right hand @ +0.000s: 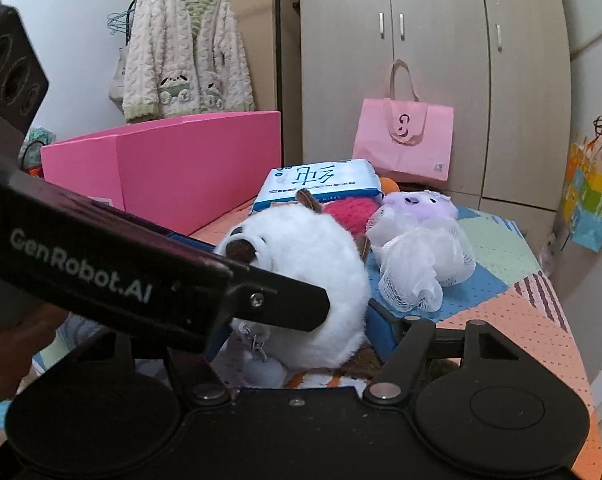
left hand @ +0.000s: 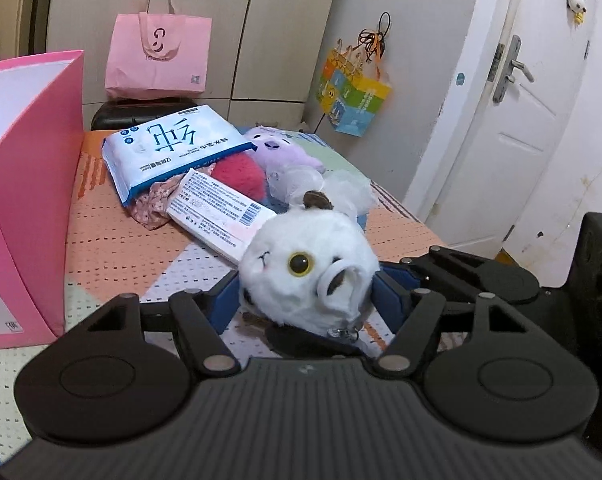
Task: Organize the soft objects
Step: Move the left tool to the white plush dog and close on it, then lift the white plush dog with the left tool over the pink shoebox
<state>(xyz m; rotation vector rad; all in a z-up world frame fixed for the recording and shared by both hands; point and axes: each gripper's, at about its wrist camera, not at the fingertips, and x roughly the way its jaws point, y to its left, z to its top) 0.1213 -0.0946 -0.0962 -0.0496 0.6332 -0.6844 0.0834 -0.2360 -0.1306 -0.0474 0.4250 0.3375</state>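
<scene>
Left gripper [left hand: 307,292] is clenched on the white plush cat [left hand: 307,272], blue pads pressing both sides of its head, face turned up toward the camera. Right gripper [right hand: 297,320] sits around the same plush cat [right hand: 313,276], but the left one's body crosses in front, so I cannot tell if its jaws are squeezing or slack. Cat is roughly round, no real long axis; it rests low on the patchwork cover [left hand: 113,240], between both jaw pairs. Pink box [left hand: 29,184] lies left of the cat, open top, likely the drop target, so the left side is nearer; judgement only. Beyond the cat: a flat tissue pack [left hand: 217,216] touching it, white mesh puff [right hand: 417,268], red fuzzy ball [left hand: 239,178], purple plush [left hand: 279,150], wet-wipes pack [left hand: 169,148] leaning on the pile. Farther back: pink tote [left hand: 159,56], wardrobe doors [right hand: 433,60], door [left hand: 513,136] to the right.
</scene>
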